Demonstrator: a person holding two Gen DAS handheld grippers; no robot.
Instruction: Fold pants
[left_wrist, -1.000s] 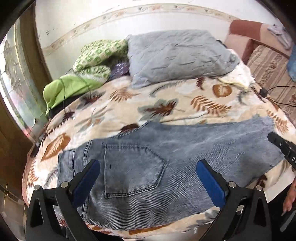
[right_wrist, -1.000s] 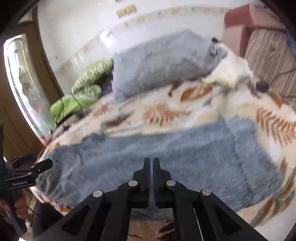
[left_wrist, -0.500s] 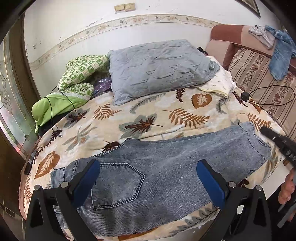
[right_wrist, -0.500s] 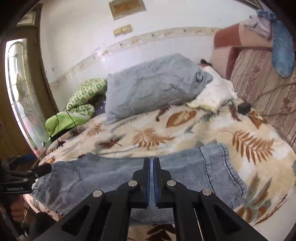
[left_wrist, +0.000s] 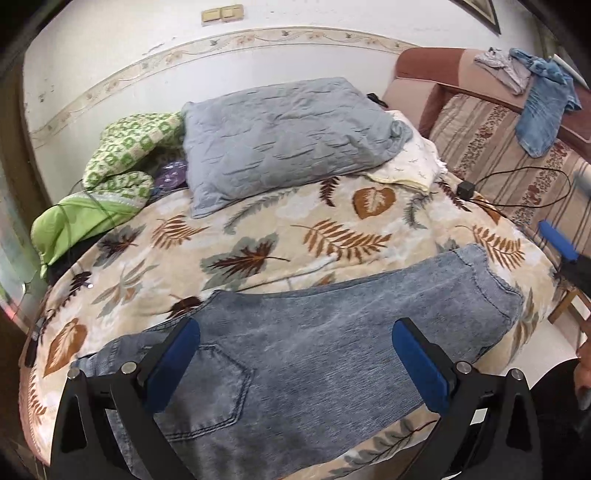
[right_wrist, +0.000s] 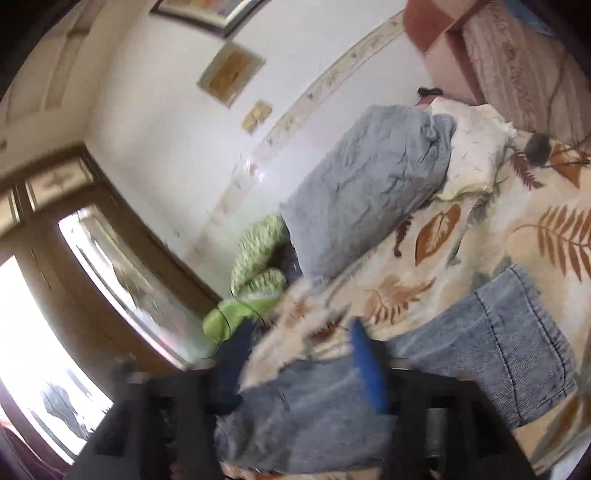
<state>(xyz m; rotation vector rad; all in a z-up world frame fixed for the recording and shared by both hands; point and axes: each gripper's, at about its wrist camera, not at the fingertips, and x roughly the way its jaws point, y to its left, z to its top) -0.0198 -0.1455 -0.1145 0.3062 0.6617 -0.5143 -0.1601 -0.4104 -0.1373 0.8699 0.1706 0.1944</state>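
Blue denim pants (left_wrist: 332, 354) lie flat along the near edge of the bed, back pocket at the left, leg hem at the right. They also show in the right wrist view (right_wrist: 480, 350). My left gripper (left_wrist: 295, 354) is open and empty, held above the pants near the waist end. My right gripper (right_wrist: 299, 358) is blurred and tilted, with its blue pads apart, open and empty above the leg part. One of its blue pads (left_wrist: 557, 240) shows at the right edge of the left wrist view.
A leaf-patterned blanket (left_wrist: 258, 243) covers the bed. A grey pillow (left_wrist: 284, 136), a green patterned cloth (left_wrist: 133, 155) and a white cloth (left_wrist: 413, 162) lie at the back. A striped sofa (left_wrist: 498, 147) with clothes and a black cable stands at the right.
My right gripper has opened, tilted and swung quickly, blurring its view. My left gripper has pulled back and up a little from the pants, staying open.
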